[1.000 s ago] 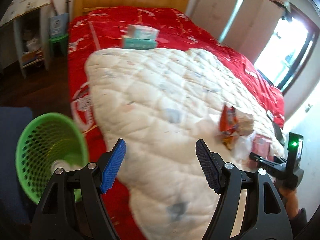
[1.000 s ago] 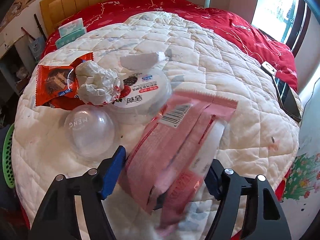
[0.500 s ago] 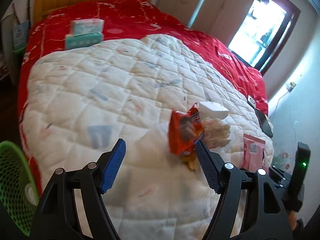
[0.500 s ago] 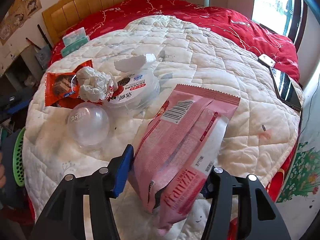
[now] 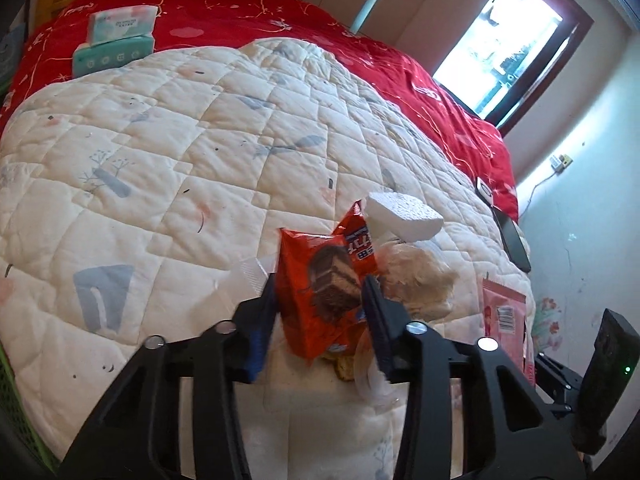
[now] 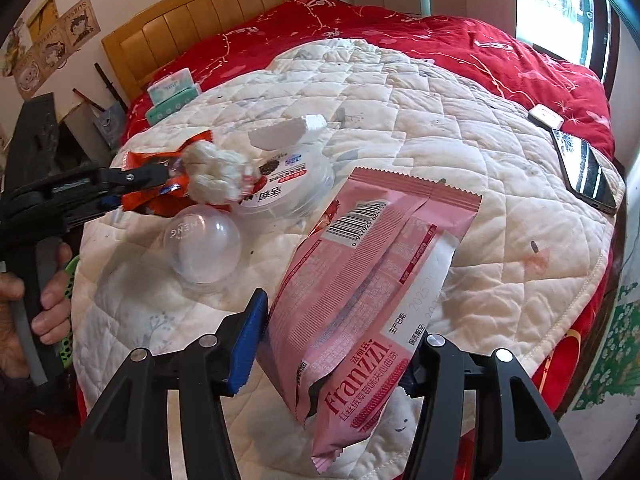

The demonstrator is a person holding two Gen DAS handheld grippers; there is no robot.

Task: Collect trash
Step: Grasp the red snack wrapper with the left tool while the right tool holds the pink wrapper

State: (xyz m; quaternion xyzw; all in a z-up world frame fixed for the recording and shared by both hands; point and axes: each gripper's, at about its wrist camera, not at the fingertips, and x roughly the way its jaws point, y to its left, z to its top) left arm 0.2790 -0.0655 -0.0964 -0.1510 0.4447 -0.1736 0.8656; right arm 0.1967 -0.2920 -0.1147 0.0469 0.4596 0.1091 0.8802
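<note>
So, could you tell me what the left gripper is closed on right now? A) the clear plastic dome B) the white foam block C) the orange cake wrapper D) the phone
C: the left gripper has its fingers pressed on both sides of the orange cake wrapper.

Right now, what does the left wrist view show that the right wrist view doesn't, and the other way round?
Only the left wrist view shows the wall socket beside the window. Only the right wrist view shows the clear plastic dome, the round lidded tub, the wall posters and a hand. Both show the orange cake wrapper, pink Franzzi packet, foam block and tissue packs.
</note>
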